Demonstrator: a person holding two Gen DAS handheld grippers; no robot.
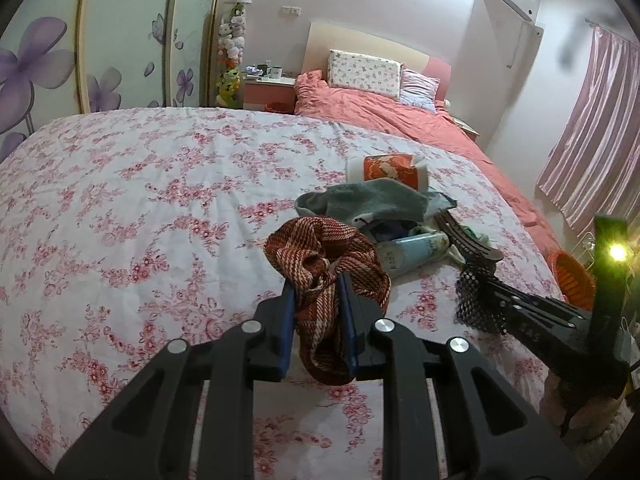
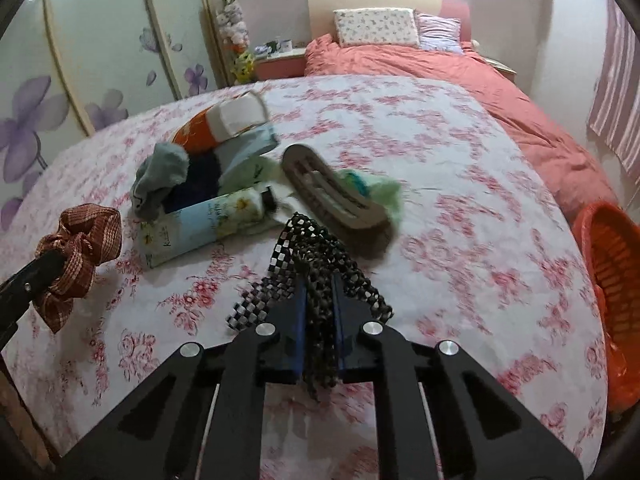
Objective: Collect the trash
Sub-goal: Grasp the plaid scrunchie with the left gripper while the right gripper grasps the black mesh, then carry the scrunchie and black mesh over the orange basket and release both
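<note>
Bed: lying wide across both views under a white quilt with pink flowers, carrying every loose item; a coral duvet and two pillows are sitting at the far end by the headboard.
Wardrobe: standing along the left wall, showing purple flower decals.
Orange basket: waiting off the right edge of the bed, mouth tilted toward the bed.
Pile on the quilt: clustering near the middle of the bed, an orange-and-white carton lying farthest back, a grey cloth slumping in front of it, dark blue fabric tucked under that.
Light blue tube: lying on its side at the near edge of the pile, cap pointing right.
Brown hair clip: resting just right of the tube, on green crumpled bits, blurred in the right wrist view.
Left claw: closing its blue pads on the rust plaid scrunchie, holding it just above the quilt, left of the pile.
Right claw: squeezing tight on the black-and-white checkered band, its loops spilling out past the fingertips and to either side, near the tube and clip.
Hand: gripping the right tool's handle at the lower right corner of the left wrist view.
</note>
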